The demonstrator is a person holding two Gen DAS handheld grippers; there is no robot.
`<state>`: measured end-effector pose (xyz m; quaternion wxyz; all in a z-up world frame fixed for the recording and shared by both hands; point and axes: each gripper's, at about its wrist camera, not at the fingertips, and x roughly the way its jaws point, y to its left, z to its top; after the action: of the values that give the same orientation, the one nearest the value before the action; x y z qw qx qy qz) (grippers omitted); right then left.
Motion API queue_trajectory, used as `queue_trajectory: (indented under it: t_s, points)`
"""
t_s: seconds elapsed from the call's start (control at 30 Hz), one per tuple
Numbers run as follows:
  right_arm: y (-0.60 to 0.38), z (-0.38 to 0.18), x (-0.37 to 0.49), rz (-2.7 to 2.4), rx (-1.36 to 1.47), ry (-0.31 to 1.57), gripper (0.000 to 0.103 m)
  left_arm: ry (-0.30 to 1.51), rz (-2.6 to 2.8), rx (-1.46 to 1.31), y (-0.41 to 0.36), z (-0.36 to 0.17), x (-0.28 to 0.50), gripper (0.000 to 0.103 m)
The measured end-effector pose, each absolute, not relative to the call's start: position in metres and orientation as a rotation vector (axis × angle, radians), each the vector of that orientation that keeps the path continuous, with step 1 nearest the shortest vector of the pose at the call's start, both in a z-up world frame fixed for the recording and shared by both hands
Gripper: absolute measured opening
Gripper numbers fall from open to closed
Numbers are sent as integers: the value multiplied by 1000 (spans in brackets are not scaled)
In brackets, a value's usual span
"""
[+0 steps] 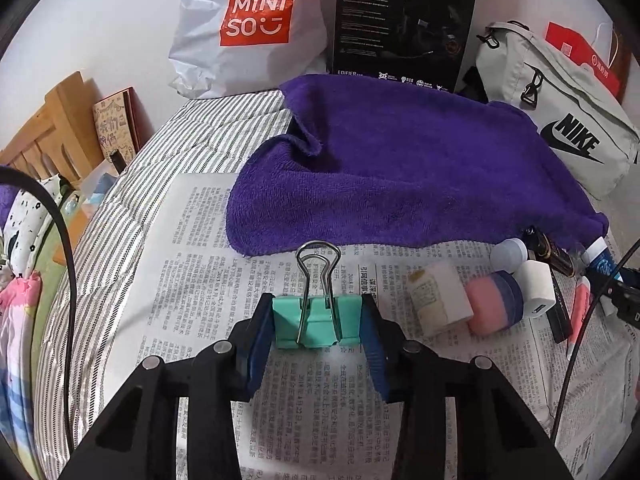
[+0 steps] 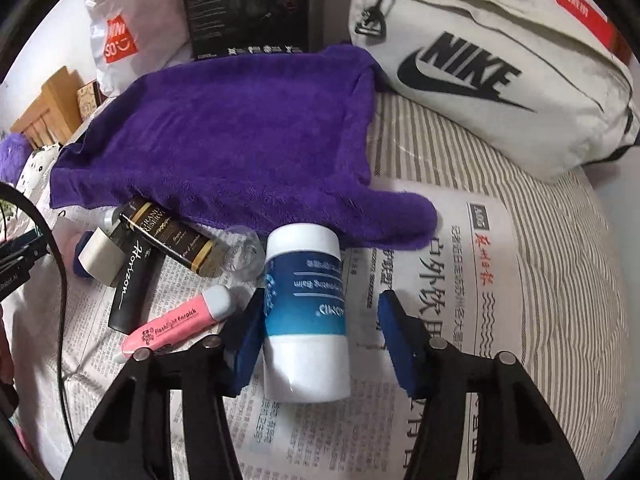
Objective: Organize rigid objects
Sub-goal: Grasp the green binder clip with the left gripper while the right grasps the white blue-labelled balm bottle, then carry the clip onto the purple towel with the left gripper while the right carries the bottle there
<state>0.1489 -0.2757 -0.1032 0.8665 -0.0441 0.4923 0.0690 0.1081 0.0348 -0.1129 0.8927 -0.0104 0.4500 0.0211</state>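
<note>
My left gripper (image 1: 317, 322) is shut on a teal binder clip (image 1: 316, 322) with wire handles pointing away, just above the newspaper (image 1: 192, 280). My right gripper (image 2: 320, 320) is open around a white and blue balm tube (image 2: 306, 308) that lies on the newspaper; the left pad touches it, the right pad stands apart. A purple towel (image 1: 400, 168) lies spread beyond both grippers; it also shows in the right wrist view (image 2: 224, 132). Left of the tube lie a pink earpick case (image 2: 176, 324), a black tube (image 2: 132, 280), a dark bottle (image 2: 172, 236) and a white charger (image 2: 98, 256).
A white box (image 1: 438, 300), a pink and blue case (image 1: 496, 304) and a white charger (image 1: 536, 292) lie right of the clip. A Nike bag (image 2: 500, 76), a black carton (image 1: 404, 20) and a Miniso bag (image 1: 248, 28) stand at the back. Striped bedding (image 1: 120, 232) surrounds the newspaper.
</note>
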Motion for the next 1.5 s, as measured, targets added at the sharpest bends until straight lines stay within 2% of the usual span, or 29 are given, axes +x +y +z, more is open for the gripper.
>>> queue_trajectory:
  t_s: [0.03,0.4,0.97,1.5]
  points:
    - [-276,-102,150,142,-95,1029,36,933,42,-24,35,-113,108,40]
    - [-286,-86,137,142,-90,1040,36,940,33,-25,40,-102,98,39]
    - [-279,-42,138,208,-57,991,36,887,43,-32,45,-50,90,40]
    - [-264,-26,188,230,-25,981,36,868,-26,-26,32,-24,144,40]
